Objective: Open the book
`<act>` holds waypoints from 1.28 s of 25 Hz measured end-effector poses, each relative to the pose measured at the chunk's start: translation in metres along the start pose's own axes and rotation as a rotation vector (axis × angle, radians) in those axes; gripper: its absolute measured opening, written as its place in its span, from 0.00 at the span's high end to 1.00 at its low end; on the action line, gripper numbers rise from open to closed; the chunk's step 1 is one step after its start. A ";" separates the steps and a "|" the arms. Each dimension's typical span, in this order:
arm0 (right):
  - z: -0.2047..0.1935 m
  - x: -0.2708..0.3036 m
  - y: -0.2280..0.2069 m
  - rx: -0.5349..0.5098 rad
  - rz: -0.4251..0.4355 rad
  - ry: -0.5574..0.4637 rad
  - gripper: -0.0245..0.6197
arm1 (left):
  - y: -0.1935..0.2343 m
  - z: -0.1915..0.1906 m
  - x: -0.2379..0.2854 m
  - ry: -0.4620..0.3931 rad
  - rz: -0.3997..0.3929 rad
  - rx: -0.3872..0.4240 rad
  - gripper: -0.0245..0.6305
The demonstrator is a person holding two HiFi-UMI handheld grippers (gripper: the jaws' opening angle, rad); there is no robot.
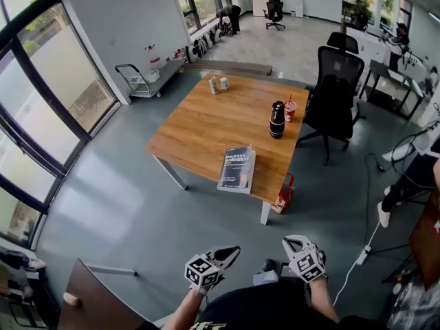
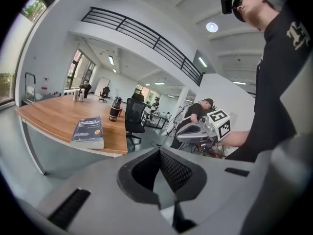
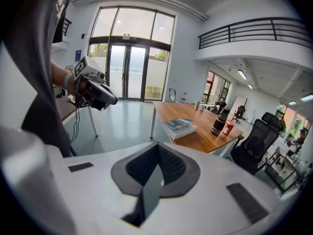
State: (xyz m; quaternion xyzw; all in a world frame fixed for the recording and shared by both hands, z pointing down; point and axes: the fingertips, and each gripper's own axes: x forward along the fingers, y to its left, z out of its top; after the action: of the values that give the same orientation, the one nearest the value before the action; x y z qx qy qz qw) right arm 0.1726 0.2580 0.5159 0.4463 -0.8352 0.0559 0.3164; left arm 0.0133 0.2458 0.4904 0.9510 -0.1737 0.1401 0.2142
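Observation:
The closed blue book (image 1: pixel 237 169) lies flat near the front edge of the wooden table (image 1: pixel 199 126), some way across the floor from me. It also shows in the left gripper view (image 2: pixel 88 131) and the right gripper view (image 3: pixel 179 126). My left gripper (image 1: pixel 232 253) and right gripper (image 1: pixel 294 241) are held close to my body, far from the book. Both look shut with nothing between the jaws, as seen in the left gripper's own view (image 2: pixel 161 170) and the right gripper's own view (image 3: pixel 154 173).
A black bottle (image 1: pixel 277 119), a red cup (image 1: pixel 290 110) and two cans (image 1: pixel 218 84) stand on the table. A black office chair (image 1: pixel 333 95) is at its right side, a red bag (image 1: pixel 284 194) under its corner. A dark tabletop (image 1: pixel 89 301) is at my lower left.

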 end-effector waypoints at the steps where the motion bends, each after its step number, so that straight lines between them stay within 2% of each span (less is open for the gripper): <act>1: 0.000 0.001 -0.004 -0.003 0.003 0.000 0.98 | 0.000 0.000 0.003 0.002 0.005 0.000 0.96; 9: -0.008 0.005 -0.040 -0.018 0.028 -0.019 0.98 | -0.005 0.012 0.042 -0.004 0.013 -0.001 0.96; 18: -0.018 0.003 -0.086 -0.018 0.016 -0.027 0.98 | -0.011 0.032 0.086 0.001 -0.004 0.012 0.96; 23: -0.020 0.001 -0.098 -0.006 0.012 -0.037 0.98 | -0.020 0.037 0.102 0.028 -0.029 0.019 0.96; 32: -0.031 0.007 -0.105 -0.019 0.041 -0.024 0.98 | -0.015 0.038 0.111 0.009 0.005 0.016 0.96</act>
State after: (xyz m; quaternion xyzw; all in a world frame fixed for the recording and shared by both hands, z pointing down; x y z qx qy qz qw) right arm 0.2664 0.2022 0.5250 0.4267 -0.8484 0.0489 0.3093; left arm 0.1261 0.2112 0.4894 0.9516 -0.1739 0.1463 0.2069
